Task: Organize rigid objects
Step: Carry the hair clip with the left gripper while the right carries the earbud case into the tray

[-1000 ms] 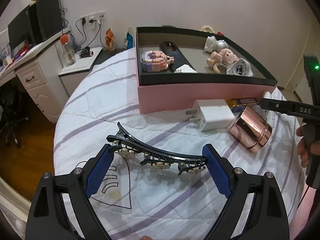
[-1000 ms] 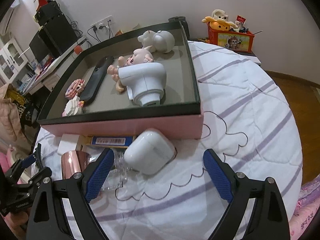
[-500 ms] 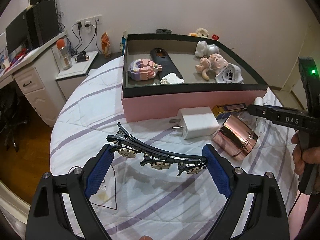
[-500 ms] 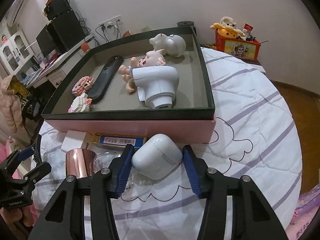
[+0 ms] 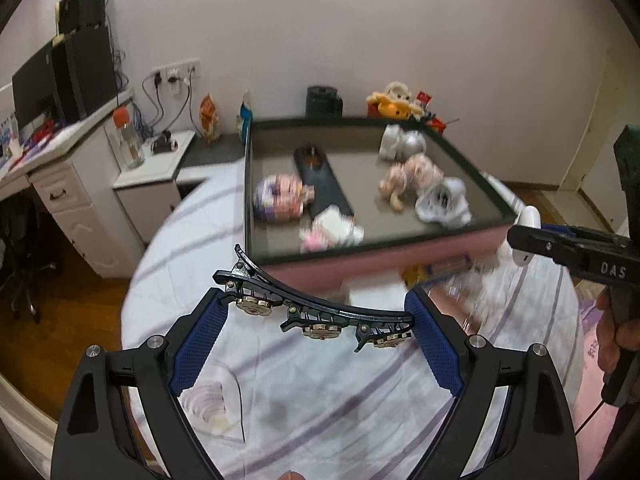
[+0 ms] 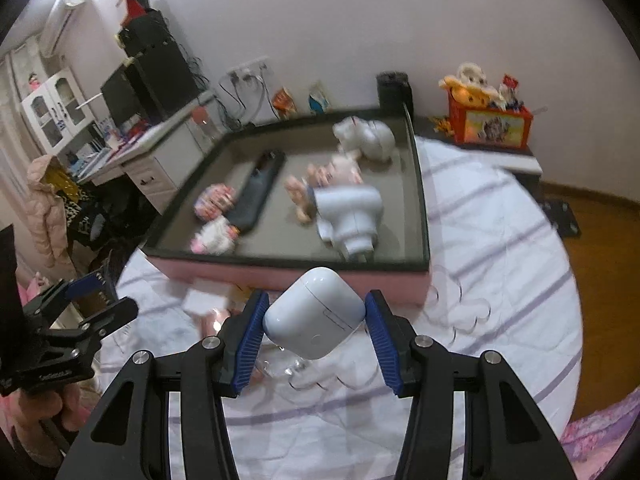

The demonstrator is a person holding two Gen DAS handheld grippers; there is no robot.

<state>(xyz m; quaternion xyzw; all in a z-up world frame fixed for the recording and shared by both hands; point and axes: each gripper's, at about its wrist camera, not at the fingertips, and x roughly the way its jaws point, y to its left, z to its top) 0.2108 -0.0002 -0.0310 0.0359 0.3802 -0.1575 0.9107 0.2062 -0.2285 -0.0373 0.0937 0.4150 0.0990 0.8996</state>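
My left gripper [image 5: 316, 316] is shut on a long black hair clip [image 5: 312, 308] with gold flower studs, held across the pads above the bed. My right gripper [image 6: 314, 316] is shut on a white earbud case [image 6: 314, 312], lifted above the bed in front of the pink box [image 6: 320, 276]. The pink box [image 5: 360, 268] with a dark rim holds toy figures, a black remote [image 5: 320, 184] and a white camera-like toy [image 6: 352, 216]. The right gripper [image 5: 520, 240] shows at the right in the left wrist view, the left gripper [image 6: 84, 292] at the left in the right wrist view.
A white charger [image 6: 204, 300], a rose-gold cup [image 6: 214, 320] and a blue-yellow pack lie blurred in front of the box on the striped white bedspread [image 5: 320, 400]. A desk and nightstand [image 5: 148, 168] stand left. An orange toy box [image 6: 488, 124] stands behind on the right.
My right gripper closed on the earbud case and lifted it off the bed. My left gripper rose with the hair clip, so the box now looks lower and farther.
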